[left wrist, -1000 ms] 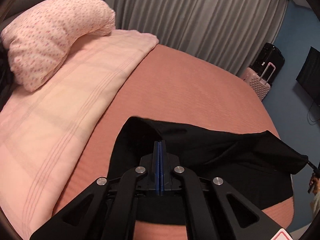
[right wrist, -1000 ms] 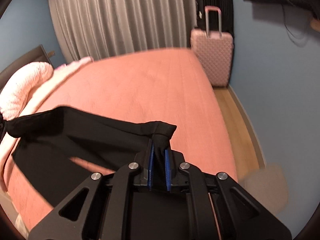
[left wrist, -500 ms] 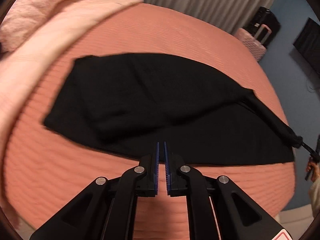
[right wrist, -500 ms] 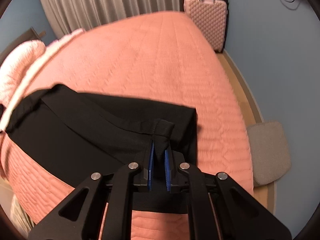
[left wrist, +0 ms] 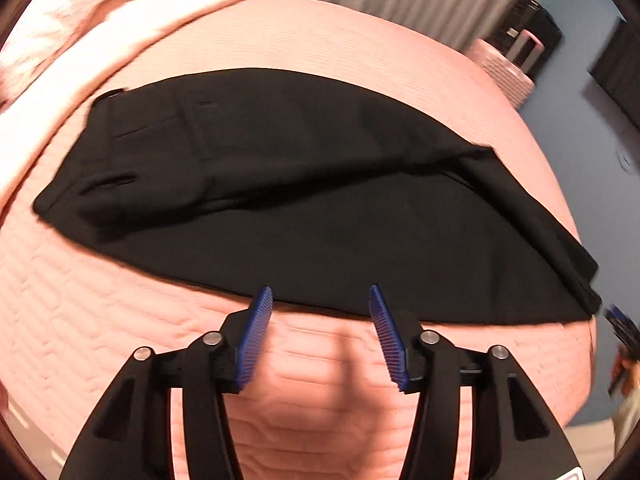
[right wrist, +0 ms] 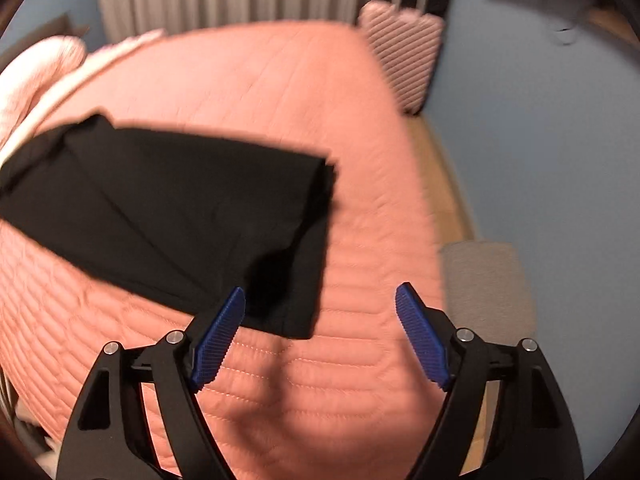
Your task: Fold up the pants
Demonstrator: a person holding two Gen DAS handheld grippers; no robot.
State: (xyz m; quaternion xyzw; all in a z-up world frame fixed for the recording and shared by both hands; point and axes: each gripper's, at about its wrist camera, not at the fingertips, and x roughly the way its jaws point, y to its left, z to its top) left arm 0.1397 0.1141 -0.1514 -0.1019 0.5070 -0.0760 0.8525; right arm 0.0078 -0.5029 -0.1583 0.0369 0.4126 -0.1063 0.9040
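Black pants (left wrist: pixel 304 200) lie flat across the salmon bedspread (left wrist: pixel 100 312), folded lengthwise, waistband at the left and leg ends at the right. My left gripper (left wrist: pixel 320 296) hovers at their near edge; its jaws are opening with nothing between them. In the right wrist view the leg ends of the pants (right wrist: pixel 180 216) lie just beyond my right gripper (right wrist: pixel 320 296), whose jaws are also opening and hold nothing. Its left blue pad (right wrist: pixel 218 336) sits at the cloth's near corner.
A pale pink quilt (left wrist: pixel 120 24) and pillow lie at the bed's far left. A pink suitcase (right wrist: pixel 400 52) and a black one stand by the curtain. A grey mat (right wrist: pixel 486 280) lies on the floor to the right of the bed.
Both grippers carried the pants down onto the bed and let go. The left one released first and drew back to the near edge; both sets of jaws spread apart.
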